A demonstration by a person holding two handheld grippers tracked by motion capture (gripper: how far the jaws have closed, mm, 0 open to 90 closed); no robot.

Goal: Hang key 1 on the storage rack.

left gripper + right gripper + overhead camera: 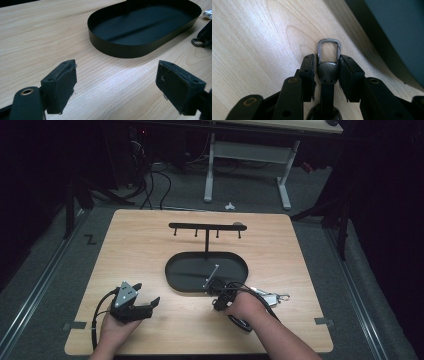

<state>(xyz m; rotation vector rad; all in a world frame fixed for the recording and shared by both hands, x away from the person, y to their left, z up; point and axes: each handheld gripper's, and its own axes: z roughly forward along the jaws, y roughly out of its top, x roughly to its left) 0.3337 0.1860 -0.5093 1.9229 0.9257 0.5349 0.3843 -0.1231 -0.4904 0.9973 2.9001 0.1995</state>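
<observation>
1. Between my right jaws sits a key fob's dark metal clasp, its strap running back toward my wrist and its grey carabiner loop poking out just past my fingertips.
2. My right gripper has closed most of the way: the right pad is against the clasp's side and the left pad is touching or just beside it, so I count it as held. It lies flat on the wooden table.
3. Off to the right of those jaws, the black oval tray curves past, near but not touching the clasp.
4. From the high view, my right gripper is at the tray's near rim, with the tray's T-shaped hook stand beyond it.
5. My left gripper stands wide open over bare wood, holding nothing.
6. Ahead of my left jaws is the same tray, and the clasp is far right of them.
</observation>
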